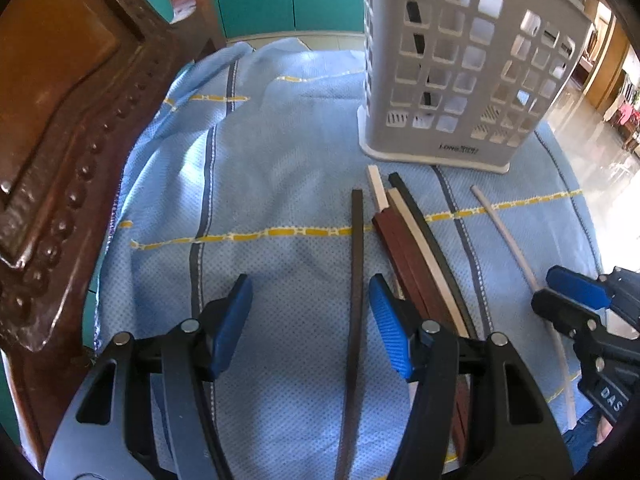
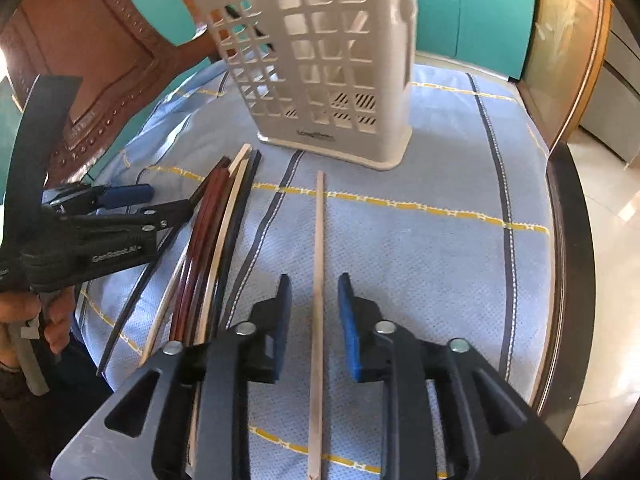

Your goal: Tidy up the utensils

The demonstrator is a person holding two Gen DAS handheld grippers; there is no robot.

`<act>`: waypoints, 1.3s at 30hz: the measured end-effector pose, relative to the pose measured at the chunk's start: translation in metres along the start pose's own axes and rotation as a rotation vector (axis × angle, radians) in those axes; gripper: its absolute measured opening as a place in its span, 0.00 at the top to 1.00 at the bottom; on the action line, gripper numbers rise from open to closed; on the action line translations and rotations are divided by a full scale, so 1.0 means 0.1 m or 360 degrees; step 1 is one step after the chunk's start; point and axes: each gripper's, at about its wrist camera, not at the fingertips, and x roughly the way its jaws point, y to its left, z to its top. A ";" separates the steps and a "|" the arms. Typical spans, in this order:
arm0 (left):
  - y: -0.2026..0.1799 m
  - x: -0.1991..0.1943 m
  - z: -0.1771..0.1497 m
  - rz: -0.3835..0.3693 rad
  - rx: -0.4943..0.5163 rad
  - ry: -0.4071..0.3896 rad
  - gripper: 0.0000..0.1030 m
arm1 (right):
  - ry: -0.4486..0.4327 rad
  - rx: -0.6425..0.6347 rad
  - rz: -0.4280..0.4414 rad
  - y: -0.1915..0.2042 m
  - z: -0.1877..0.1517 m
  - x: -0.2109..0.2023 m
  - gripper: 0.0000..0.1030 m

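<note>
Left gripper [image 1: 310,320] and right gripper [image 2: 314,314] both released, each straddling a chopstick.
Dark chopstick [image 1: 356,280] and pale chopstick [image 2: 318,264] point far toward the holder [image 1: 460,72].

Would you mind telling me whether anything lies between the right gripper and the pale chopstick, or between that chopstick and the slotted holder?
Nothing visible does. The pale chopstick lies alone between the right gripper's open jaws, and only bare blue cloth separates its tip from the holder.
</note>
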 end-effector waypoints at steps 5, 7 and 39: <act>0.00 0.02 0.00 0.0019 0.0019 0.0004 0.38 | 0.0031 -0.0091 -0.0059 0.04 -0.02 0.08 0.78; 0.01 0.05 0.00 0.0019 0.0017 0.0006 0.38 | 0.0032 -0.0137 -0.0053 0.08 -0.03 0.10 0.92; 0.00 -0.07 -0.01 -0.0023 0.0009 -0.0029 0.36 | 0.0119 -0.0390 -0.0422 0.05 -0.63 -0.32 0.75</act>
